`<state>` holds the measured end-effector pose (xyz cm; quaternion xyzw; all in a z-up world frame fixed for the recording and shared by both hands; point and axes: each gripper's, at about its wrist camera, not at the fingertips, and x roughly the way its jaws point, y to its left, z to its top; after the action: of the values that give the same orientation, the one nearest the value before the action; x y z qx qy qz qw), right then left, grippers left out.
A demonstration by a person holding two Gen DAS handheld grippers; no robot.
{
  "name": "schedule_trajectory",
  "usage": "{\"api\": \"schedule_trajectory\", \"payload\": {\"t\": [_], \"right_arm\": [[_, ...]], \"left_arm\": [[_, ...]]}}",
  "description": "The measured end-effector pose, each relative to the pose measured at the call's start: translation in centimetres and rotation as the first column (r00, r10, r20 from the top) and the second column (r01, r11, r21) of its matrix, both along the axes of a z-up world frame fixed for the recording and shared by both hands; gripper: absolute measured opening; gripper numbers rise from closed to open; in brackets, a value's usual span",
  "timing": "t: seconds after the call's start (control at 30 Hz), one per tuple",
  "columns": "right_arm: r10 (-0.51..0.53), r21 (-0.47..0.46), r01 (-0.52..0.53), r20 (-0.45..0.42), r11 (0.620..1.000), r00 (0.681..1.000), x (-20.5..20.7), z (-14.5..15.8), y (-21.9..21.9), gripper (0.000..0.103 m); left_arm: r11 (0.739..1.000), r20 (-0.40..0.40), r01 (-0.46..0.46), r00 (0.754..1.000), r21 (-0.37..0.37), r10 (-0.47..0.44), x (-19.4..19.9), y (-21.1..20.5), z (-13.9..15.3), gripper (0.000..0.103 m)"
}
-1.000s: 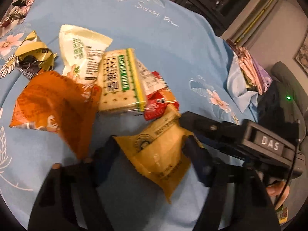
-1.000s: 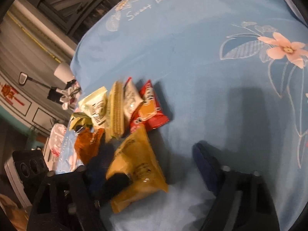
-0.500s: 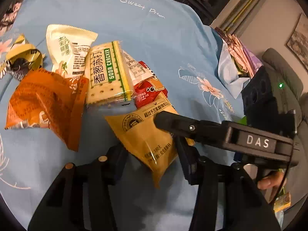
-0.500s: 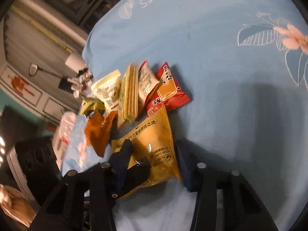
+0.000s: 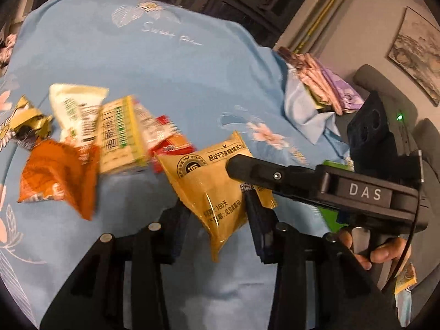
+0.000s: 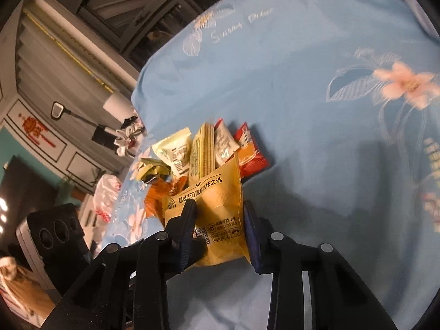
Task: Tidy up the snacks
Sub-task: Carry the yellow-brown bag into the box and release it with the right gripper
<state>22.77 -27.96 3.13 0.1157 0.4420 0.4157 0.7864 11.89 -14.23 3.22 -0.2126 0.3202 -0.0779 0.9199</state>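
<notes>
Both claws pinch one item: a mustard-yellow plastic snack pouch with black print (image 5: 209,189), raised clear of the light blue floral bedsheet (image 5: 170,77). The left claw (image 5: 217,224) grips its lower end; the right claw (image 6: 220,228) clamps it across its width. Both sets of jaws have just been closing, the pouch between them. Behind the pouch, on the sheet, lie a crumpled orange foil packet (image 5: 59,174), a yellow-edged cracker pack (image 5: 119,140), a cream-and-green sachet (image 5: 75,107) and a red wrapper (image 5: 169,147), clustered together and partly blurred.

Left gripper (image 5: 217,217), right gripper (image 6: 220,228) clamped (jaws just closing).
</notes>
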Motion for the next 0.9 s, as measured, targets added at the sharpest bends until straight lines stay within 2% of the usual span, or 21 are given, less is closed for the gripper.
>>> {"api": "schedule_trajectory", "payload": {"t": [0.23, 0.33, 0.4, 0.5, 0.6, 0.67, 0.77, 0.83, 0.9], "right_arm": [[-0.099, -0.043, 0.103, 0.08, 0.994, 0.992, -2.1, 6.0, -7.7, 0.035], [-0.185, -0.053, 0.192, 0.11, 0.98, 0.977, -3.4, 7.6, -12.7, 0.035], [-0.257, -0.075, 0.269, 0.139, 0.96, 0.956, -4.6, 8.2, -16.8, 0.034], [-0.364, -0.085, 0.375, 0.12, 0.923, 0.924, -5.5, 7.9, -22.5, 0.034], [-0.452, -0.072, 0.456, 0.062, 0.887, 0.89, -5.9, 6.3, -28.3, 0.034], [-0.493, -0.083, 0.493, 0.023, 0.866, 0.87, -6.0, 4.8, -30.9, 0.034], [-0.509, -0.108, 0.506, -0.004, 0.856, 0.861, -5.8, 3.0, -32.3, 0.033], [-0.492, -0.104, 0.489, -0.004, 0.866, 0.871, -5.5, 2.5, -32.2, 0.033], [-0.498, -0.126, 0.497, 0.023, 0.859, 0.867, -5.5, 2.7, -32.3, 0.033]], "left_arm": [[0.99, 0.038, 0.124, 0.991, 0.064, -0.127, 0.9, -8.5, 4.8, 0.04], [0.974, 0.039, 0.211, 0.976, 0.086, -0.215, 2.0, -13.9, 5.8, 0.04], [0.951, 0.027, 0.296, 0.954, 0.094, -0.3, 2.8, -18.7, 6.0, 0.04], [0.923, 0.013, 0.373, 0.926, 0.096, -0.376, 3.3, -24.0, 5.9, 0.04], [0.896, -0.041, 0.436, 0.9, 0.083, -0.434, 4.1, -29.0, 4.3, 0.04], [0.892, -0.074, 0.442, 0.897, 0.098, -0.436, 4.6, -30.8, 3.5, 0.039], [0.889, -0.123, 0.422, 0.906, 0.175, -0.406, 4.5, -32.3, 2.9, 0.037], [0.888, -0.144, 0.393, 0.919, 0.24, -0.368, 4.3, -32.1, 2.7, 0.042], [0.886, -0.128, 0.353, 0.935, 0.299, -0.33, 4.0, -31.3, 3.3, 0.07]]}}
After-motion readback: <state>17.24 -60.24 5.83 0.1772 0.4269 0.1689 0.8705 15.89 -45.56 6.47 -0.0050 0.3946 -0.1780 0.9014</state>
